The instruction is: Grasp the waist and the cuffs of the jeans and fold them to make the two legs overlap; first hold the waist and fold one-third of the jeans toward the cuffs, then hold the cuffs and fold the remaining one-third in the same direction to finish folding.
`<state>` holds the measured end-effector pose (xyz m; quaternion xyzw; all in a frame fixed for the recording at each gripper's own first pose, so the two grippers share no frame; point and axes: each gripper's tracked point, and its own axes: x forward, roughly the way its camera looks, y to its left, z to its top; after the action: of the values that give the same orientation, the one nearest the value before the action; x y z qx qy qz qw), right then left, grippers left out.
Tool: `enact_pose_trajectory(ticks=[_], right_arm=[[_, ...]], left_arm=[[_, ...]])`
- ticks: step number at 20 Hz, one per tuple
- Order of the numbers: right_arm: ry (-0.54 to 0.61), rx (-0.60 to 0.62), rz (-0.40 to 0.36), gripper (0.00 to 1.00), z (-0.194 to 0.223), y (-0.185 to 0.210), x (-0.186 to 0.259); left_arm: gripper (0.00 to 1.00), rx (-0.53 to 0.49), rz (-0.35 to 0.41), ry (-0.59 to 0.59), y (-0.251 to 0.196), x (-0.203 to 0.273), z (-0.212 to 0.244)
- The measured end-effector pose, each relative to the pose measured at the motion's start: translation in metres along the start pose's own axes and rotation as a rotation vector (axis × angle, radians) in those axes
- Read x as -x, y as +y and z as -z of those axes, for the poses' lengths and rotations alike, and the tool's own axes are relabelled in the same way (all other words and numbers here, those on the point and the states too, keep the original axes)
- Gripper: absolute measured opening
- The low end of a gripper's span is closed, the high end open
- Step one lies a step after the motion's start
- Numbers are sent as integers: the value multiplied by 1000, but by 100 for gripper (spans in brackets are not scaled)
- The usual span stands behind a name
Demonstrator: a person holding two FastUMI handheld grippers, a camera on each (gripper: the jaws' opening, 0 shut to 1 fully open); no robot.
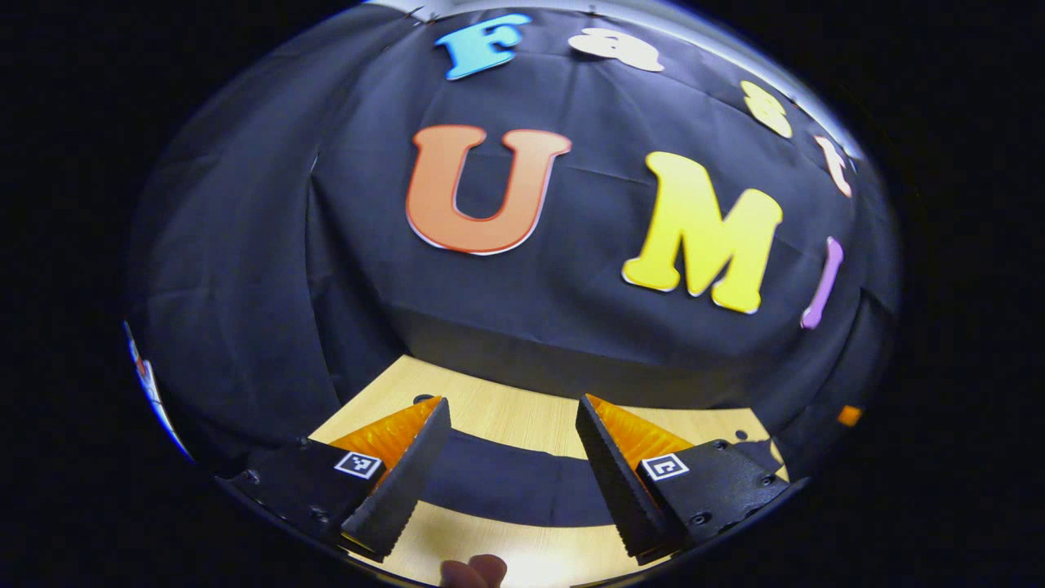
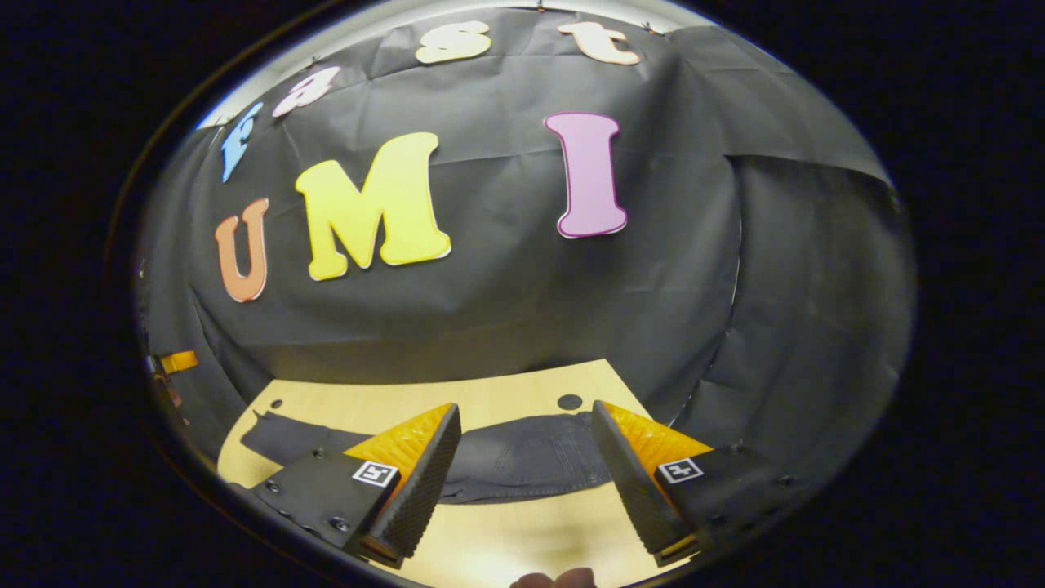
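1. One pair of dark grey denim jeans (image 2: 522, 457) lies flat on one light wooden surface (image 2: 424, 400), near its far edge, below the black cloth wall (image 2: 506, 302).
2. In the right gripper view the jeans stretch crosswise, long axis running left to right. The waist end with stitched pockets sits at the right, near a dark round hole (image 2: 569, 402) in the surface; the legs taper away to the left, ending near a second hole (image 2: 276, 403).
3. In the left gripper view the jeans (image 1: 514, 482) show as one dark band across the surface (image 1: 506, 412), again crosswise.
4. Two claws are seen, each with two black fingers backed in orange.
5. The left claw (image 1: 512, 425) hangs above the jeans with its fingers spread wide, holding nothing.
6. The right claw (image 2: 526, 429) is likewise wide apart above the waist half, empty.
7. A fingertip (image 1: 473, 572) of the person shows at the bottom edge of the left gripper view.
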<state>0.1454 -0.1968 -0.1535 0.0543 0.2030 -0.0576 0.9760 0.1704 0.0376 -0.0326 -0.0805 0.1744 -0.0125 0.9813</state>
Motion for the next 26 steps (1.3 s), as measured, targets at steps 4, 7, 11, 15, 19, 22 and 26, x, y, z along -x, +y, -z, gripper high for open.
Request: enact_pose_trajectory(ticks=[4, 7, 11, 15, 19, 22, 26], right_arm=[[-28, 71, 1, 95, 15, 7, 11], [-29, 57, -5, 99, 21, 7, 6], [32, 35, -17, 99, 47, -1, -22], [159, -141, 36, 100, 100, -52, -63], [278, -367, 117, 94, 158, -106, -125], [287, -403, 134, 94, 177, -127, -167], [306, -436, 128, 99, 187, -132, -206]], left_arm=[[99, -67, 62, -66, -22, 8, 2], [98, -86, 78, -90, -39, 12, 6], [99, -54, 82, -54, -52, 21, 16], [99, -52, 45, -11, -52, 24, 23], [98, -56, -13, 13, -47, 28, 26], [99, -65, -44, 29, -46, 31, 27], [99, -65, -72, 65, -44, 36, 34]])
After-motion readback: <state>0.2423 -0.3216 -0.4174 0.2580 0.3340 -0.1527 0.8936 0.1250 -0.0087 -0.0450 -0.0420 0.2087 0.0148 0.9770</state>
